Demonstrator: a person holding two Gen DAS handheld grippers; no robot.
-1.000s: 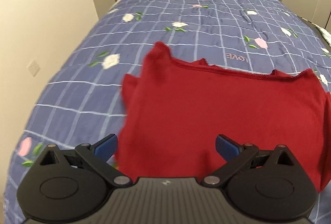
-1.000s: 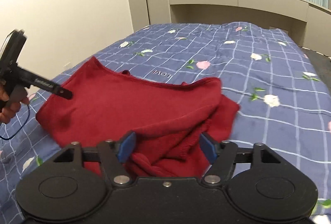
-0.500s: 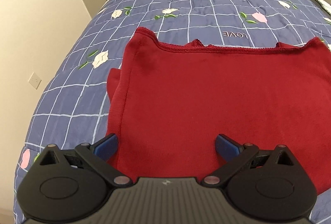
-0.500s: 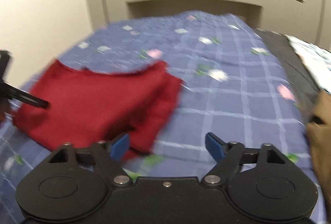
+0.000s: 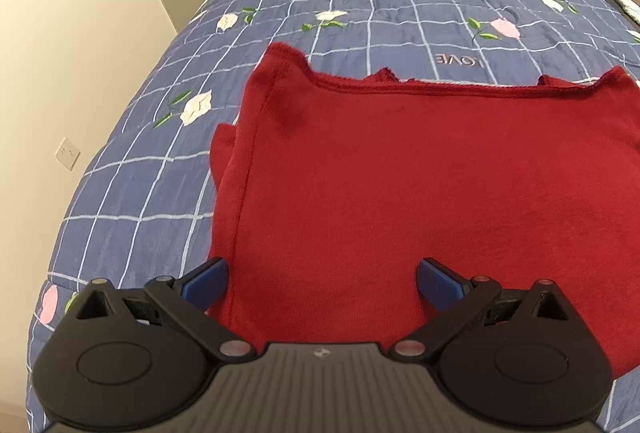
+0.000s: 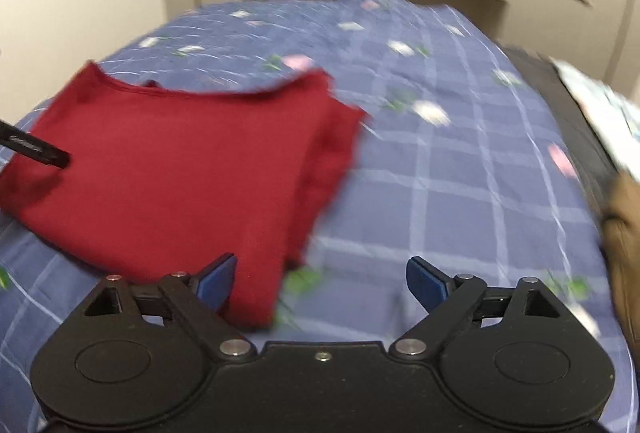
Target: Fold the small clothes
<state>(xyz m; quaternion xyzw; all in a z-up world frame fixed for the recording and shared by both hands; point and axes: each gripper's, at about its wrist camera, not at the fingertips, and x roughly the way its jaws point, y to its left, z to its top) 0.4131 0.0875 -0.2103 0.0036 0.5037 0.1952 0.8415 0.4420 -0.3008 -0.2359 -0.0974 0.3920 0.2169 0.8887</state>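
I am looking over a blue floral checked bedspread (image 5: 420, 5) that is covering the bed, and the red garment (image 5: 400, 185) is lying flat and folded on it toward the left side, with its neckline edge pointing away from me and a sleeve layer showing at its right edge in the right wrist view. I am holding the left gripper (image 5: 322, 279) released, jaws spread wide over the near hem of the garment, grasping nothing. I am holding the right gripper (image 6: 320, 279) likewise released, straddling the garment's near right corner and bare bedspread, while a brown item (image 6: 624, 233), too blurred to identify, is sitting at the bed's right edge.
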